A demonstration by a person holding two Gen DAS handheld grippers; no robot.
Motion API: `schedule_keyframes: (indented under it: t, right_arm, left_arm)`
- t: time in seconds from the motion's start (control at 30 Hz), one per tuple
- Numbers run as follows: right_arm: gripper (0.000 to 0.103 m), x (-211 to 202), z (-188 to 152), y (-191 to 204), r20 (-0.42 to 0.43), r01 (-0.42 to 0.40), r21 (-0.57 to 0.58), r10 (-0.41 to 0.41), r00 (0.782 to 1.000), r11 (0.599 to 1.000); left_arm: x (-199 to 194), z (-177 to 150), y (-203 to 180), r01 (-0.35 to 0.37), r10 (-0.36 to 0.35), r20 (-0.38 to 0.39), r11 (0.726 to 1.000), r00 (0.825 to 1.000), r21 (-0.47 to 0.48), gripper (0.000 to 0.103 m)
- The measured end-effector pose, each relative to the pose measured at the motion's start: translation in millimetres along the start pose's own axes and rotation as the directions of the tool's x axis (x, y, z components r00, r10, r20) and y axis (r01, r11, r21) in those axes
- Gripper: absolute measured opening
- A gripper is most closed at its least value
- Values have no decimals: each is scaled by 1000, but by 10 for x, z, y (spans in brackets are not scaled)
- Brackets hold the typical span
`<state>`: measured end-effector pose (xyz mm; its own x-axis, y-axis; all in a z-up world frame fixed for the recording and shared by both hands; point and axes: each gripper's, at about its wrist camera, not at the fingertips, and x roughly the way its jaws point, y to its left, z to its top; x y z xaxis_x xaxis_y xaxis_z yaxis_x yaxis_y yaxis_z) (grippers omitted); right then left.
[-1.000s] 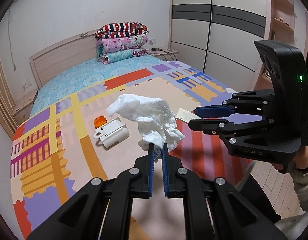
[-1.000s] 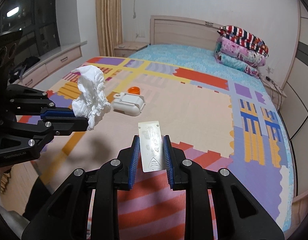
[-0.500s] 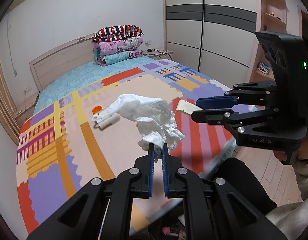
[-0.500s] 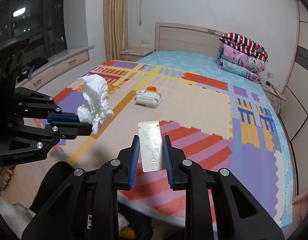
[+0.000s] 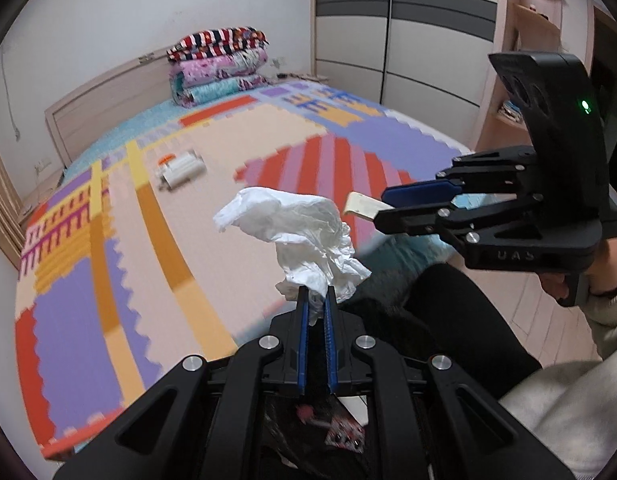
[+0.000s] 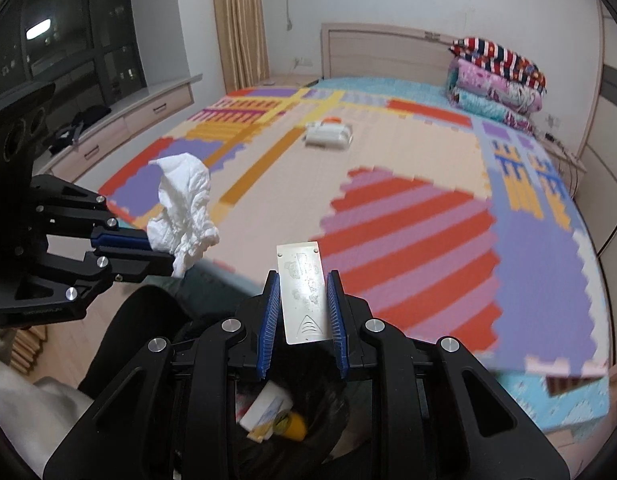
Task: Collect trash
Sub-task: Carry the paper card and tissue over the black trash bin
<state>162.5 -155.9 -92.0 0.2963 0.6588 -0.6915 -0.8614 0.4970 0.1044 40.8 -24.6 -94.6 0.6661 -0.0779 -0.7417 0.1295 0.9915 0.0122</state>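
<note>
Tissue [image 5: 308, 236] clamped in left tool [image 5: 317, 312] | foil packet [image 6: 304, 292] clamped in right tool [image 6: 302, 308]

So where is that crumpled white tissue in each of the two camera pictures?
Left wrist view: the crumpled white tissue stands at centre, pinched in the left gripper.
Right wrist view: the tissue is at the left, at that gripper's tips.
Shared landmark: the white device on the bed mat, upper left in the left view and upper centre in the right.
</note>
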Motion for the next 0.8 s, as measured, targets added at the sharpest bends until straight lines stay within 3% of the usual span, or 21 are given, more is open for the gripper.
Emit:
schedule_keyframes:
  t: [0.37,0.8]
  right_arm:
    - [24,274,-486,182,-120,-79,29,82,989,996]
    - [24,845,-975,236,-291,-95,58,108,950,994]
  left_arm:
    - [353,-537,-205,93,-99,-131,994,986,-52,7]
    - [921,-1058,-142,126,-161,-304,983,939,-130,7]
